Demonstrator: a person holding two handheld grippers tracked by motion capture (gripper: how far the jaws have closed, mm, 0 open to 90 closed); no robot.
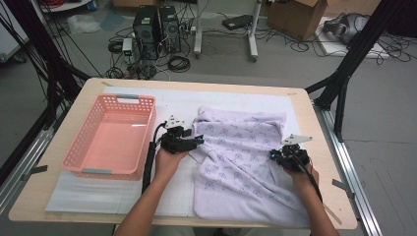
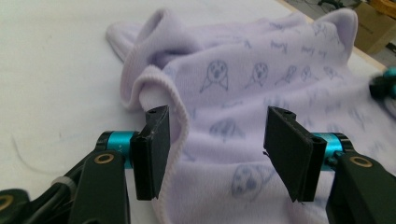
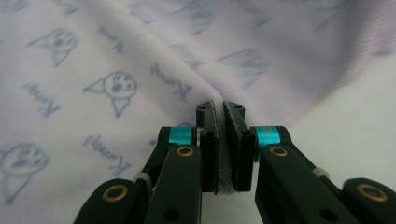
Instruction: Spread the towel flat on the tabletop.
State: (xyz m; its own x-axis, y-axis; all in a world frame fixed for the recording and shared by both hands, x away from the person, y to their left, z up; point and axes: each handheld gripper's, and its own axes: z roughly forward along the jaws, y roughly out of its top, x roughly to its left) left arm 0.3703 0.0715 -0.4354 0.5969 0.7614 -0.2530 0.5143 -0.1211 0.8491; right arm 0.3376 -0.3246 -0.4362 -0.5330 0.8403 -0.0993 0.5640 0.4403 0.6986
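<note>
A pale lilac cloth (image 1: pixel 241 157) printed with small blue animal faces lies rumpled on the white mat, right of centre. My left gripper (image 1: pixel 194 141) rests at the cloth's left edge with its jaws open. In the left gripper view the ribbed hem (image 2: pixel 173 100) curls past the left jaw and loose cloth (image 2: pixel 233 93) lies between the jaws, unpressed. My right gripper (image 1: pixel 276 155) sits at the cloth's right side. In the right gripper view its jaws (image 3: pixel 223 140) are shut on a raised fold of the cloth (image 3: pixel 154 70).
A pink plastic basket (image 1: pixel 78 152) stands on the left of the table, just left of my left hand. The table's right edge (image 1: pixel 327 162) runs close to my right hand. Beyond the table's far edge are cables, computer towers and a cardboard box on the floor.
</note>
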